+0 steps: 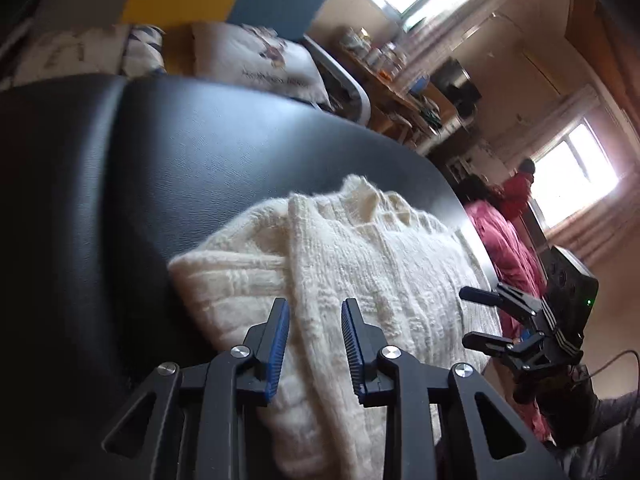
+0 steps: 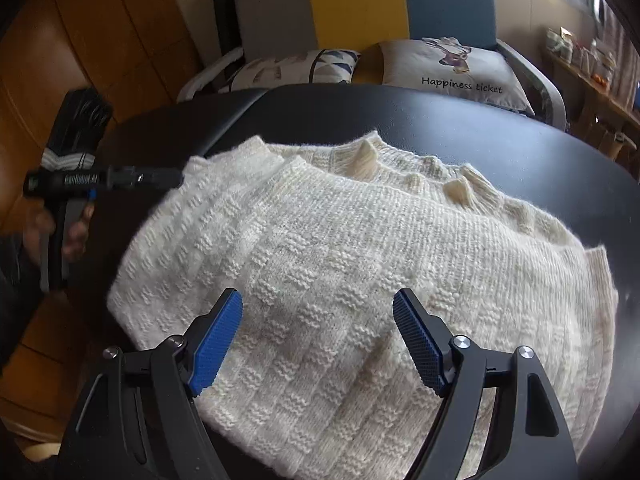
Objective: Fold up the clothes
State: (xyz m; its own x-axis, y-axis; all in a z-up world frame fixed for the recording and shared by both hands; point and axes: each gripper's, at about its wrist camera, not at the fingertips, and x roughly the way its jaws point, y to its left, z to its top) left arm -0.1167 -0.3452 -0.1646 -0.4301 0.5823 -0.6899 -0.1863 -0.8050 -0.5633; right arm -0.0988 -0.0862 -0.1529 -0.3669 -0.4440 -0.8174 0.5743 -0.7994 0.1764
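Note:
A cream knitted sweater lies folded on a black padded table, with one side turned over the body and the collar toward the far edge. My left gripper hovers over the sweater's near left part. Its blue pads stand apart and nothing is pinched between them. In the right wrist view the left gripper shows side-on at the sweater's left corner, held by a hand. My right gripper is wide open above the sweater's near edge. The right gripper also shows off the table's right side.
Behind the table stands a grey, yellow and blue sofa with a printed cushion. A red cloth heap lies past the table's right edge. A wooden shelf with jars is at the far right.

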